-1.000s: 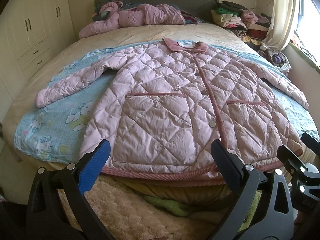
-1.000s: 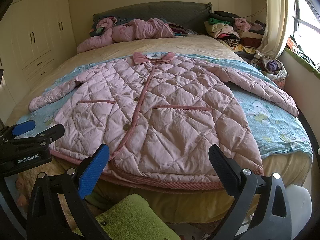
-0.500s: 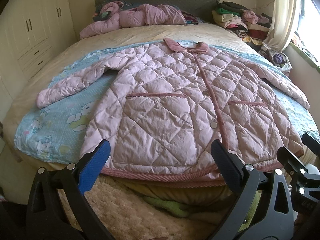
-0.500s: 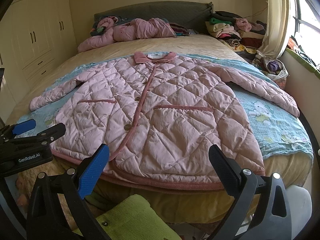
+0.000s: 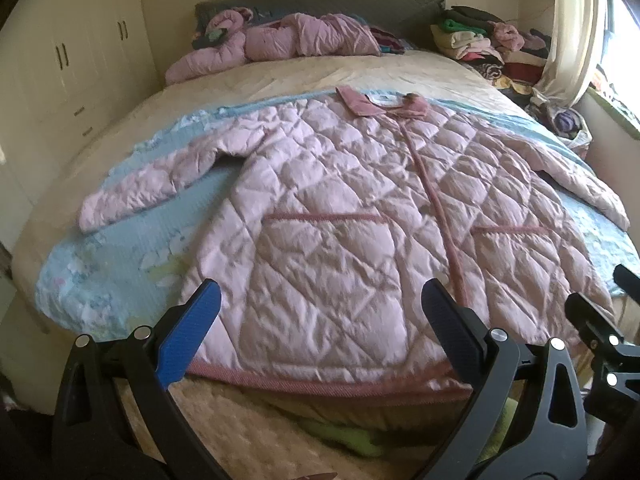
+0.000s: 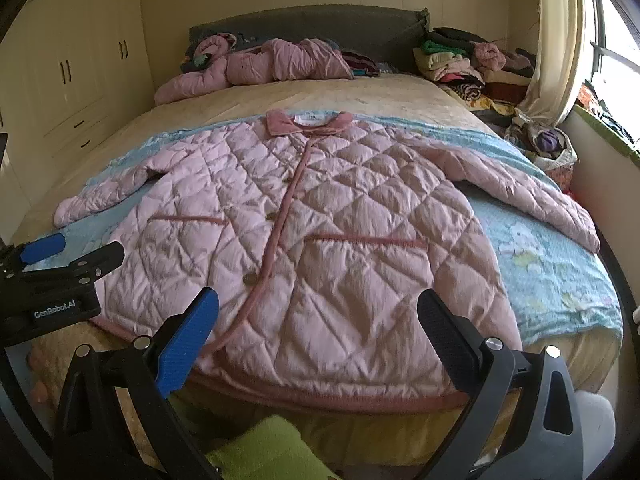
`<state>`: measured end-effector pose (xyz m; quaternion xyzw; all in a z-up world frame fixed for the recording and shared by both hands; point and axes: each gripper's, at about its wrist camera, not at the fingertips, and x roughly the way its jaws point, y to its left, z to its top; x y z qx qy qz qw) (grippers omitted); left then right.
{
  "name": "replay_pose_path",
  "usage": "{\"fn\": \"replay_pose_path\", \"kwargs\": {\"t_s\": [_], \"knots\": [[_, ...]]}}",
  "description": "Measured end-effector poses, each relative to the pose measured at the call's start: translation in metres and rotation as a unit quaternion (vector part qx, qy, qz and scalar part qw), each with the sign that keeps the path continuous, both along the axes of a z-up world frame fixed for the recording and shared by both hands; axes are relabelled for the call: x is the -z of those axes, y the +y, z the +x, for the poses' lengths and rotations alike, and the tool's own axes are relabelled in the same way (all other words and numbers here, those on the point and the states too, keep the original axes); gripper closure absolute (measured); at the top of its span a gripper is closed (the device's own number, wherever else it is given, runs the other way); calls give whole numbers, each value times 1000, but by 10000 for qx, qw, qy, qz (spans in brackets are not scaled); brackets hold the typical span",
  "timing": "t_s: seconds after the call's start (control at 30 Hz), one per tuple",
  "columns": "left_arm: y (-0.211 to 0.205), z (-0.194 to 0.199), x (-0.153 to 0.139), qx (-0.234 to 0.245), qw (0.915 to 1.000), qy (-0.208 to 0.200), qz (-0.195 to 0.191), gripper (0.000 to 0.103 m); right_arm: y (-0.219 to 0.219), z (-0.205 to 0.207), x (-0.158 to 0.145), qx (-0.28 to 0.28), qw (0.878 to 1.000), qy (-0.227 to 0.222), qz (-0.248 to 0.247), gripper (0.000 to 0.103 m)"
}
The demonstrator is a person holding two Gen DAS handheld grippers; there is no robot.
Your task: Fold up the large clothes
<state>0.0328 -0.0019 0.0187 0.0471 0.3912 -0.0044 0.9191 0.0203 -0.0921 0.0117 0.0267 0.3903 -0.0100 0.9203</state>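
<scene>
A large pink quilted coat lies flat and face up on the bed, sleeves spread to both sides, collar at the far end; it also shows in the right wrist view. My left gripper is open and empty, just short of the hem at the coat's left half. My right gripper is open and empty, just short of the hem at the coat's right half. The left gripper shows at the left edge of the right wrist view.
The coat rests on a light blue cartoon-print blanket over a beige bed. Another pink coat lies by the headboard. Folded clothes are piled at the far right by a curtain. Wardrobes stand on the left.
Both grippers have moved forward toward the coat's hem, so the coat looks closer. Both stay open and the coat has not moved.
</scene>
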Motion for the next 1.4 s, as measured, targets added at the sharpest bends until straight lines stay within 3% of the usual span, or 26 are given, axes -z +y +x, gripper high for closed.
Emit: {"fn": "replay_pose_path", "kwargs": {"t_s": [0.57,0.83,1.1,1.4], "knots": [[-21,76,-30,61,9998,-183,30,9,-12,63,-29,113,9991,-393,-111,4],[-33,119,-44,140,9998,-117,82,9,-22,98,-47,172,9979,-614,100,4],[-47,155,-65,168,9991,-322,229,9,-33,133,-64,186,9967,-767,212,4],[-77,189,-66,254,9986,-321,347,9,-79,181,-76,515,9936,-779,642,4]]}}
